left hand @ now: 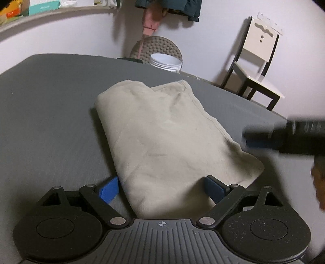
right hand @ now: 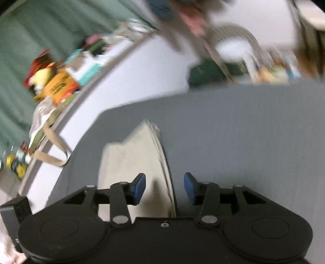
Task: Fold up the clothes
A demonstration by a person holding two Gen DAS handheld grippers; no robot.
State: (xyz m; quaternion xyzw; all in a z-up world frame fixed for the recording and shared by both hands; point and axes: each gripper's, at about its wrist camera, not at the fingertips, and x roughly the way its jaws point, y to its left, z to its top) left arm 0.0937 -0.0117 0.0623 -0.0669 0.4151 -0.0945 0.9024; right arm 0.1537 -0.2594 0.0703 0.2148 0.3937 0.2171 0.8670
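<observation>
Left wrist view: the left gripper gapes wide around the folded beige cloth on the grey table; the right gripper is released too, straddling its edge

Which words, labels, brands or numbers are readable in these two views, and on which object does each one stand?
None can be read with certainty.
Teal and white box on the shelf: faint white print, too small to read.
Orange package on the shelf: dark print, blurred by motion.
Beige folded cloth, grey table, left gripper, right gripper: no text visible.
</observation>
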